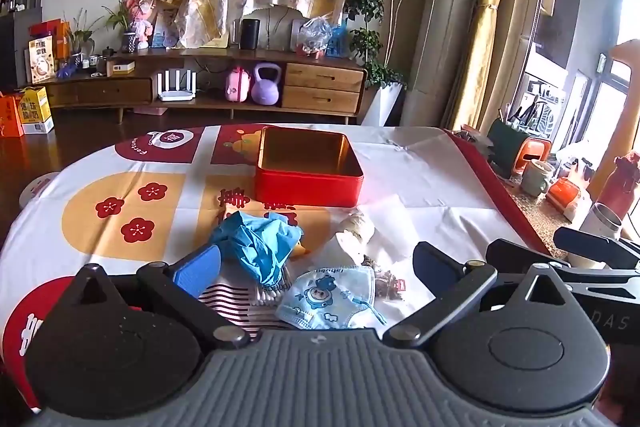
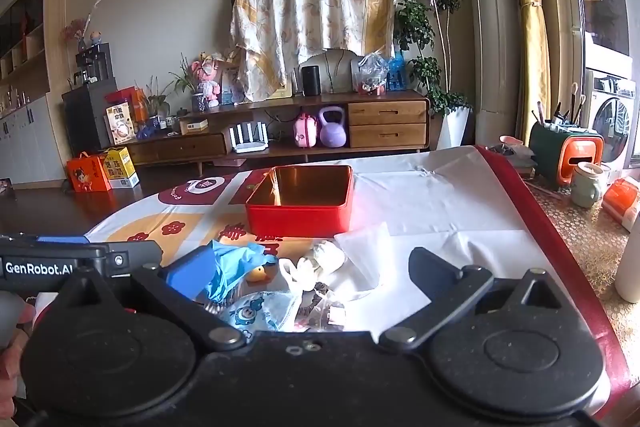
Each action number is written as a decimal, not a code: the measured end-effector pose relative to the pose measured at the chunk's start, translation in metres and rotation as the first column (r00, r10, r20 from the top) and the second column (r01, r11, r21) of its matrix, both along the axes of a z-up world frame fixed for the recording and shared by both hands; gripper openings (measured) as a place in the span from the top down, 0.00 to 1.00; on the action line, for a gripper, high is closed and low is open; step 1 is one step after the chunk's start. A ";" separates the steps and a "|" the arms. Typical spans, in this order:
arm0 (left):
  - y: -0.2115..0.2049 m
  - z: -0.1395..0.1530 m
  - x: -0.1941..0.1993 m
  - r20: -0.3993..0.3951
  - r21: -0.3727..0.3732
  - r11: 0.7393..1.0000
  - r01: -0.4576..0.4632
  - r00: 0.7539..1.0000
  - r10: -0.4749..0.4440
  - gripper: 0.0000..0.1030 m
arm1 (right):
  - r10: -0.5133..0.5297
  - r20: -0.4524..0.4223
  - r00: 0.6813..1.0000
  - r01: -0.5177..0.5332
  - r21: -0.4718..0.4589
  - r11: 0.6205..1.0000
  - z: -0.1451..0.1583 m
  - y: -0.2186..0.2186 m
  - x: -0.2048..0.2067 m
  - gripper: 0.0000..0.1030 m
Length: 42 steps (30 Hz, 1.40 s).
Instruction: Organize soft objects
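Note:
An open red tin box [image 1: 308, 167] [image 2: 300, 201] stands empty on the table, beyond a pile of soft things. The pile holds crumpled blue gloves [image 1: 256, 247] [image 2: 232, 267], a child's face mask with a cartoon print [image 1: 328, 297] [image 2: 260, 311], a white cloth bundle [image 1: 356, 231] [image 2: 324, 259], a small yellow duck [image 2: 258, 273] and a cotton swab pack [image 1: 268, 293]. My left gripper [image 1: 316, 267] is open and empty above the pile. My right gripper [image 2: 308, 269] is open and empty above the pile too.
The table carries a white, red and yellow printed cloth [image 1: 140, 203]. A mug [image 1: 536, 177], an orange holder [image 2: 580, 155] and a red bottle [image 1: 622, 183] stand on the right side surface. A wooden TV cabinet [image 2: 320, 131] stands behind.

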<state>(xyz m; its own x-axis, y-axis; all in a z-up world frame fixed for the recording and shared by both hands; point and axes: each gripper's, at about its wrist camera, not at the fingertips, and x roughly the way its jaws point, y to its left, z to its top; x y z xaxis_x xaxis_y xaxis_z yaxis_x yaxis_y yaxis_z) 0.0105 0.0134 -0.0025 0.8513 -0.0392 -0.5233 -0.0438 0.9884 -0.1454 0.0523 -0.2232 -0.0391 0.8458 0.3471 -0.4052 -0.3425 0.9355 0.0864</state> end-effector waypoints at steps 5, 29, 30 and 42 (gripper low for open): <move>0.002 -0.003 0.002 -0.007 -0.006 1.000 -0.002 1.000 0.002 0.00 | 0.002 -0.006 1.000 -0.002 0.000 1.000 -0.003 -0.003 0.001 0.00; 0.001 -0.009 0.002 -0.019 0.000 1.000 -0.013 1.000 0.013 0.00 | 0.004 -0.013 1.000 -0.004 -0.003 1.000 -0.004 0.000 0.003 0.00; 0.001 -0.010 0.002 -0.020 -0.001 1.000 -0.013 1.000 0.013 0.00 | 0.003 -0.014 1.000 -0.003 -0.003 1.000 -0.004 0.000 0.003 0.00; 0.001 -0.013 0.002 -0.023 -0.004 1.000 -0.015 1.000 0.015 0.00 | 0.003 -0.014 1.000 -0.003 -0.003 1.000 -0.004 0.000 0.003 0.00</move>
